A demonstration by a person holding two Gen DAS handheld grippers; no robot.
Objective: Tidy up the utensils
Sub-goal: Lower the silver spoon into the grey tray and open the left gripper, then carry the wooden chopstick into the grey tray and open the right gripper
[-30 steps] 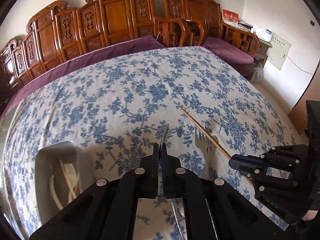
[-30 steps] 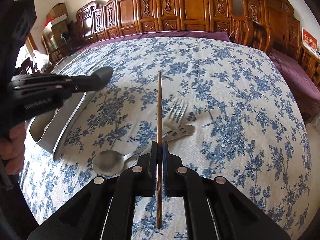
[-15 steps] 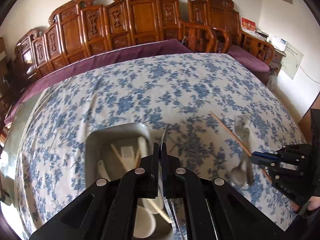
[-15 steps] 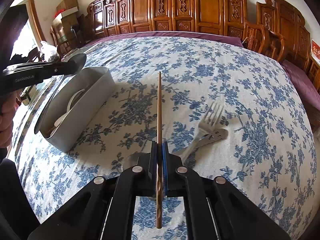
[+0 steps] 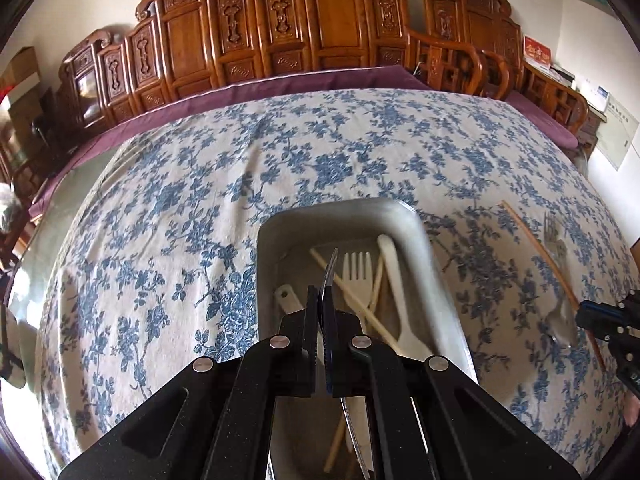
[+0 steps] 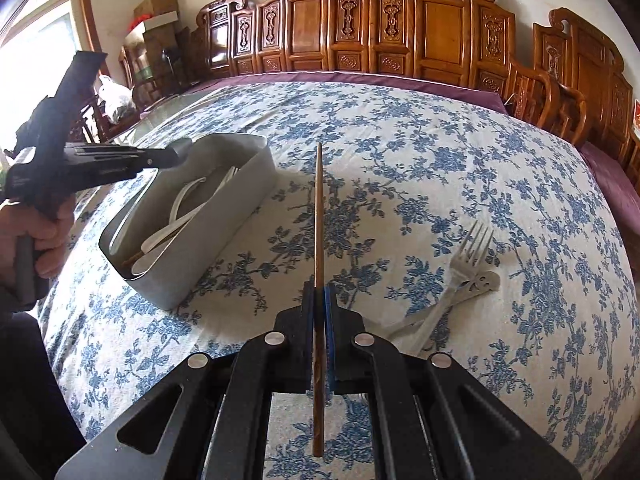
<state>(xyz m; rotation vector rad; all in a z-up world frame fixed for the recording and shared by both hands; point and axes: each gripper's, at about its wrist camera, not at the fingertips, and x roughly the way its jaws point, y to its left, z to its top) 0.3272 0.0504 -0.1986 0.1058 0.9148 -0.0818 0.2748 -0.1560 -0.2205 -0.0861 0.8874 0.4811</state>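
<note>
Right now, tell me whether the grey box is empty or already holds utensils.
Not empty. The grey box holds a white plastic fork, a white spoon and light chopsticks lying loosely crossed inside.

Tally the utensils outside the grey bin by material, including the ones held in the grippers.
Metal: 3 (fork, spoon, thin utensil in left gripper)
Wood: 1 (chopstick in right gripper)
Total: 4
</note>
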